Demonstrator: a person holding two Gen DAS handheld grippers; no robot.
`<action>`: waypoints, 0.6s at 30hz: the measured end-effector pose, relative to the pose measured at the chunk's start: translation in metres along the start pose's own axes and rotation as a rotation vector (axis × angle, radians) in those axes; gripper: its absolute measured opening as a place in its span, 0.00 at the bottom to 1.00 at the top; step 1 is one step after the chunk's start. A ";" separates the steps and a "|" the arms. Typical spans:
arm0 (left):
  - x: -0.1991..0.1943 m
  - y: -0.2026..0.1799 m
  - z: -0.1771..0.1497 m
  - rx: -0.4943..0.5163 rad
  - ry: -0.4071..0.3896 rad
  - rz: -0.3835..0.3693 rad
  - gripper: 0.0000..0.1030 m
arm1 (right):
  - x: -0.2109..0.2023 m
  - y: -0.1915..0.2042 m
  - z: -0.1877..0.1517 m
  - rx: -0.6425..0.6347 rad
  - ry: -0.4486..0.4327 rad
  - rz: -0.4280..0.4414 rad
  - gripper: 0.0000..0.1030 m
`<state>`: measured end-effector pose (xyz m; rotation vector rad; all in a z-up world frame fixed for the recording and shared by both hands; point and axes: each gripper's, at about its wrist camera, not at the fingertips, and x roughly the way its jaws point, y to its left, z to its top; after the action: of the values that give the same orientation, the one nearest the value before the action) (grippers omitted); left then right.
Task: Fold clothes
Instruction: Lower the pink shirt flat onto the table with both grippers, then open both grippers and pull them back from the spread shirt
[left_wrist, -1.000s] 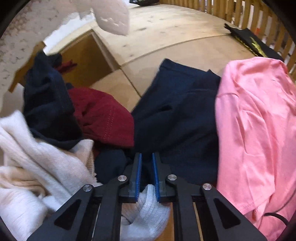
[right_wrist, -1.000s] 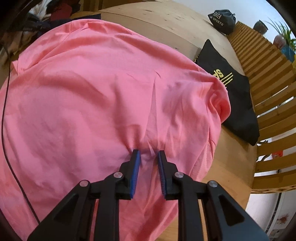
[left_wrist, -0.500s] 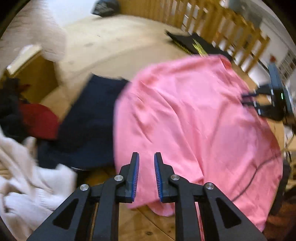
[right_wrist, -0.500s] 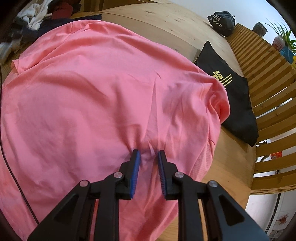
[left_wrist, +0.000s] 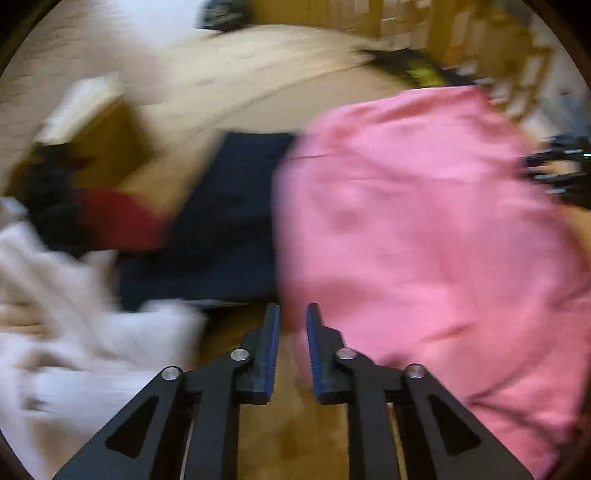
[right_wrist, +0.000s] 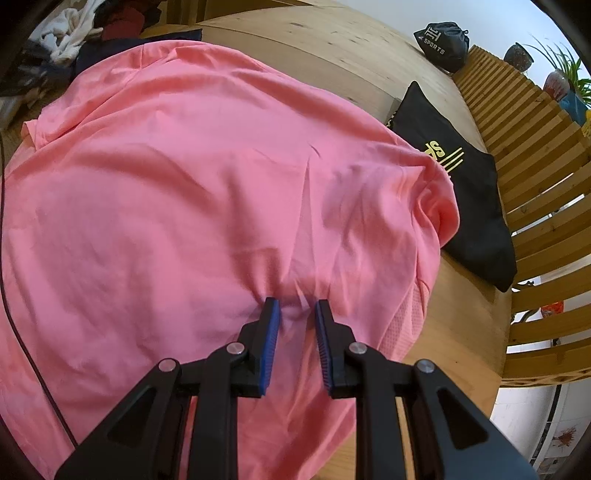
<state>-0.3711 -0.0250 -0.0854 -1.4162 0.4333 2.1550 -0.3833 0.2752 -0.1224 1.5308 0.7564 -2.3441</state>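
Note:
A pink T-shirt (right_wrist: 184, 184) lies spread over the wooden table (right_wrist: 332, 48). My right gripper (right_wrist: 297, 306) is shut on a pinch of the shirt near its right side, and creases run out from the pads. The left wrist view is blurred by motion. There my left gripper (left_wrist: 291, 310) hovers at the near left edge of the pink T-shirt (left_wrist: 424, 240). Its jaws stand a narrow gap apart, and bare wood and a bit of the pink edge show through. The right gripper (left_wrist: 557, 170) shows at the shirt's far right.
A navy garment (left_wrist: 221, 229) lies left of the shirt, beside a heap of white (left_wrist: 74, 332), dark red (left_wrist: 114, 218) and black clothes. A folded black garment with yellow print (right_wrist: 461, 192), a black sports bag (right_wrist: 443, 44) and a slatted wooden bench back (right_wrist: 535, 147) lie to the right. A thin cable (right_wrist: 22, 332) crosses the shirt's left side.
My left gripper has swung right, from over the pile of clothes to the pink shirt's near left edge, and its jaws stand slightly wider. The right gripper has kept its grip and place.

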 end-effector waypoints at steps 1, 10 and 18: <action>0.006 -0.007 0.003 0.015 0.006 -0.025 0.18 | 0.000 0.000 0.000 0.001 0.001 -0.001 0.20; 0.024 0.017 0.005 -0.040 0.071 0.084 0.38 | -0.001 0.001 -0.001 -0.017 -0.011 -0.006 0.20; 0.014 0.035 0.001 -0.040 0.084 0.282 0.12 | 0.003 -0.001 0.003 -0.027 -0.017 -0.043 0.20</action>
<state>-0.3970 -0.0498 -0.0979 -1.5501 0.6591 2.3405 -0.3873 0.2751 -0.1243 1.4958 0.8212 -2.3646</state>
